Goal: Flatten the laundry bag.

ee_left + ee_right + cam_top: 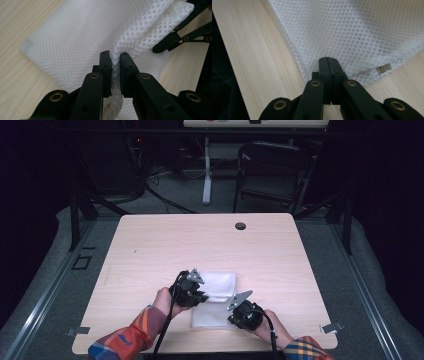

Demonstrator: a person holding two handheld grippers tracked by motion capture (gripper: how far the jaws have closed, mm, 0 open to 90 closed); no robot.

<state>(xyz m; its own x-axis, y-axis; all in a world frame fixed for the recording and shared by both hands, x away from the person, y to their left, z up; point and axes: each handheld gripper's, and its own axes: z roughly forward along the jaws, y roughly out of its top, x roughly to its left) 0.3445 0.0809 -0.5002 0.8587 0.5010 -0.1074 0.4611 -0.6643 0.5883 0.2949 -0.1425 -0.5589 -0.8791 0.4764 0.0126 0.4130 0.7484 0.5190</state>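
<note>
A white mesh bag [220, 287] lies near the front middle of the wooden table [200, 240]. My left gripper [203, 297] is at the bag's left side. In the left gripper view it [114, 56] is shut on a raised fold of the mesh bag [82, 32]. My right gripper [232, 316] is at the bag's front edge. In the right gripper view it [328, 60] is shut on the rim of the mesh bag [362, 30], close to a beige zipper end [383, 69]. Farther off in the left gripper view, the right gripper [180, 32] pinches a lifted corner.
A round cable hole [240, 226] sits at the table's far side. Metal clips [331, 327] mark the front corners. A black folding chair [272, 170] and a desk leg stand beyond the table. In the right gripper view the table's edge [222, 42] runs along the left.
</note>
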